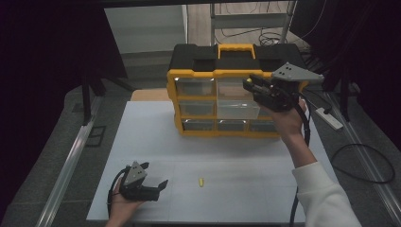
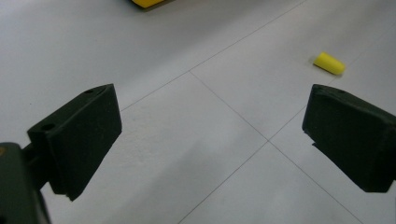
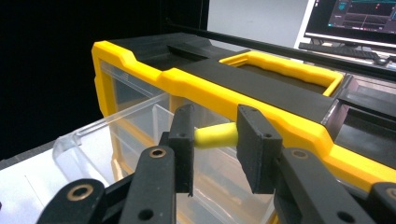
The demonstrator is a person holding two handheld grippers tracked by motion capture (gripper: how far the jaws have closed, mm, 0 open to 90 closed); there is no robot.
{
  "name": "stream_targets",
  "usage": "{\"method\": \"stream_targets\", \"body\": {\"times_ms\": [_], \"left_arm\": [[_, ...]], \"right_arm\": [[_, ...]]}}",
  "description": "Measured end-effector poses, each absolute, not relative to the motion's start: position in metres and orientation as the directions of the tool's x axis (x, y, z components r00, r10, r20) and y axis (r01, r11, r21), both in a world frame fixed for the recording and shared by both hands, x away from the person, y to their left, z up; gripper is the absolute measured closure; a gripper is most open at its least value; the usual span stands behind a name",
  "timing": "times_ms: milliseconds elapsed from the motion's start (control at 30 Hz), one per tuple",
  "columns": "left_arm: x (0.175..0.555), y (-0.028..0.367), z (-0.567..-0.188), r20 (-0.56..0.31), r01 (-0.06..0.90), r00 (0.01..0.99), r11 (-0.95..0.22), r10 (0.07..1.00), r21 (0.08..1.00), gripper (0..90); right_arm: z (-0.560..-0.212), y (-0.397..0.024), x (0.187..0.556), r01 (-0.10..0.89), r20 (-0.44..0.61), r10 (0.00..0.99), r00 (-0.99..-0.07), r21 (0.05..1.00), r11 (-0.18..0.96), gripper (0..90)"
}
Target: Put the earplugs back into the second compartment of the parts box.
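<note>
A black and yellow organiser box (image 1: 194,75) with clear drawers stands at the back of the white table (image 1: 156,137). One middle drawer (image 1: 236,109) is pulled out. My right gripper (image 1: 248,84) hovers in front of the box's upper right drawers, shut on a small yellow foam plug (image 3: 215,136) above the clear open drawer (image 3: 93,144). A second yellow plug (image 1: 201,181) lies on the table near the front. My left gripper (image 1: 155,174) rests at the front left, open and holding nothing, and that plug (image 2: 329,63) lies beyond its right jaw.
The box has a yellow carry handle (image 3: 289,67) on its black lid. Cables and a power strip (image 1: 329,118) lie on the floor to the right. A monitor (image 3: 355,18) stands behind the box. Metal rails run along both sides of the table.
</note>
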State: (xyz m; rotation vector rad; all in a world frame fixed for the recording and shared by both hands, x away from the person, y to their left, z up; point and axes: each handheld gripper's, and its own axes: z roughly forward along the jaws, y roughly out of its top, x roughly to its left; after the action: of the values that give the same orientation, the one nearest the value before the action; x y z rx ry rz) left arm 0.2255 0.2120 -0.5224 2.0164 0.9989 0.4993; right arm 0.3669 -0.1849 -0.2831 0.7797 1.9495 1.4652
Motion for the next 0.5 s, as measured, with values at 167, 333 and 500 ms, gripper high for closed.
{"method": "stream_targets", "body": {"times_ms": [167,333,500], "left_arm": [[0.226,0.212,-0.523,-0.006,0.473,0.608,-0.357,0.794,0.805,4.7],[0.226,0.213,-0.522,-0.007,0.474,0.607,-0.355,0.795,0.806,4.7],[0.226,0.212,-0.522,-0.006,0.474,0.607,-0.356,0.794,0.805,4.8]], "right_arm": [[-0.285,-0.185,0.369,0.125,-0.092,0.741,-0.665,0.965,0.231,66.3],[-0.285,-0.186,0.365,0.110,-0.100,0.745,-0.660,0.967,0.228,39.5],[-0.286,-0.189,0.357,0.097,-0.097,0.724,-0.683,0.970,0.222,35.1]]}}
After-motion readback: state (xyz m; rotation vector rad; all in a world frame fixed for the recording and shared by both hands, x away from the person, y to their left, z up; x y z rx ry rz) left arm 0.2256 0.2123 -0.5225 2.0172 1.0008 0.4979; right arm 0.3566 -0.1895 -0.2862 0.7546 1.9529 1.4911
